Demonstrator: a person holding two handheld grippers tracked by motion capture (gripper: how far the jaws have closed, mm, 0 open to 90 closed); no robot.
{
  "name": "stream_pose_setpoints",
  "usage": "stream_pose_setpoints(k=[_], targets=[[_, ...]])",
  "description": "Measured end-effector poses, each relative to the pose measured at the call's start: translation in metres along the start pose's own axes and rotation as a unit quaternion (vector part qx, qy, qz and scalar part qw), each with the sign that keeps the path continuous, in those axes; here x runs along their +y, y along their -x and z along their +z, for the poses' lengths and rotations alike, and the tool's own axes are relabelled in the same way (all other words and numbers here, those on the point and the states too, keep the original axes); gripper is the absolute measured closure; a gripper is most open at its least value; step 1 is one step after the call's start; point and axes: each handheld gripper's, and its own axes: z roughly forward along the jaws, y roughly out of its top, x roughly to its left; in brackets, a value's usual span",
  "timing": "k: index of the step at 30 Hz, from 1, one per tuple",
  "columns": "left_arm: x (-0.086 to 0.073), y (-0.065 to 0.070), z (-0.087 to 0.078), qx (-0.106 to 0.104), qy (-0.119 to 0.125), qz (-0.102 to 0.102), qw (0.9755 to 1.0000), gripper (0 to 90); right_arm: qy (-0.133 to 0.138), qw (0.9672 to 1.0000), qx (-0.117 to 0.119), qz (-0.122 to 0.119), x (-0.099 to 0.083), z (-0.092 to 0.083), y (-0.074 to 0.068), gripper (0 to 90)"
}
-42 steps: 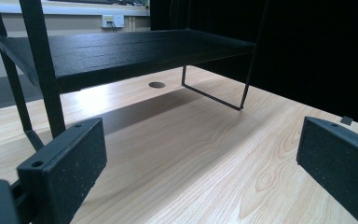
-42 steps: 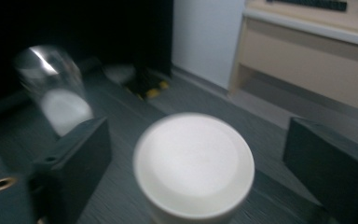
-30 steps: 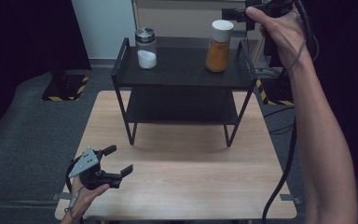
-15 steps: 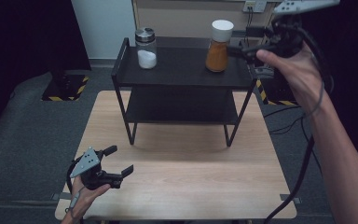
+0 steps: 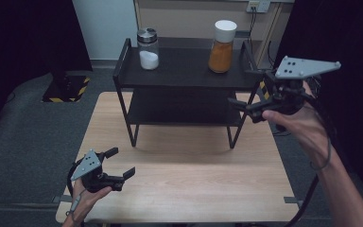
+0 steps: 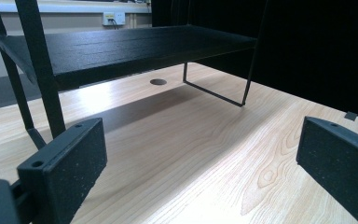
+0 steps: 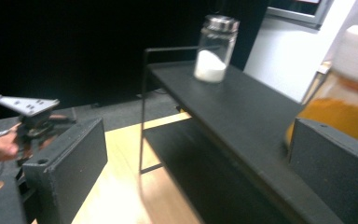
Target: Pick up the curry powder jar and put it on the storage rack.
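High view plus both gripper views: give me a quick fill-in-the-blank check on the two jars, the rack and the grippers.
1. The glass jar of orange powder has a ____ lid.
2. The glass jar of white powder stands on the ____ shelf of the black metal rack.
3. The right gripper has its jaws ____, nothing between them.
4. The left gripper hovers over the light ____ table.

Missing words: white; top; open; wooden

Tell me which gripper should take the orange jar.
Right. The right gripper hovers open beside the shelf, near the orange jar; the left gripper sits low over the table, far off.
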Motion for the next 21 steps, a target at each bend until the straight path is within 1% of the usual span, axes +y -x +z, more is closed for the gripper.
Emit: stream_pose_setpoints(k=[5,7,9,10,12,13,14,16,17,19,20,21], targets=[[0.000,0.000,0.000,0.001,0.000,-0.001,1.0000,0.3,-0.011,0.9999,0.009,-0.005,-0.019,0.002,-0.011,4.6],[0.000,0.000,0.000,0.001,0.000,-0.001,1.0000,0.3,-0.018,0.9998,0.007,-0.009,-0.027,0.004,-0.016,4.5],[0.000,0.000,0.000,0.001,-0.001,0.000,1.0000,0.3,-0.020,0.9997,0.009,-0.005,-0.037,0.005,-0.020,4.4],[0.000,0.000,0.000,0.001,-0.001,0.000,1.0000,0.3,-0.024,0.9997,0.007,-0.008,-0.041,0.006,-0.023,4.4],[0.000,0.000,0.000,0.002,0.000,0.000,1.0000,0.3,-0.022,0.9997,0.011,0.000,-0.052,0.007,-0.025,4.2],[0.000,0.000,-0.001,0.002,0.000,0.000,1.0000,0.3,-0.029,0.9996,0.006,-0.001,-0.061,0.009,-0.029,4.3],[0.000,0.000,-0.001,0.002,0.000,0.000,1.0000,0.3,-0.029,0.9996,0.006,-0.001,-0.061,0.009,-0.029,4.3],[0.000,0.000,0.000,0.002,-0.001,0.000,1.0000,0.3,-0.033,0.9994,0.006,0.002,-0.070,0.012,-0.031,4.2],[0.000,0.001,0.000,0.003,-0.002,0.003,1.0000,0.3,-0.035,0.9994,0.002,0.006,-0.080,0.014,-0.034,4.2],[0.000,0.001,0.000,0.003,-0.002,0.003,1.0000,0.3,-0.033,0.9993,0.008,0.018,-0.092,0.017,-0.035,4.2],[0.000,0.001,0.000,0.004,-0.002,0.003,1.0000,0.3,-0.035,0.9992,0.008,0.019,-0.097,0.018,-0.036,4.2],[0.000,0.001,-0.001,0.004,-0.002,0.003,1.0000,0.3,-0.035,0.9992,0.008,0.019,-0.097,0.018,-0.036,4.2]])
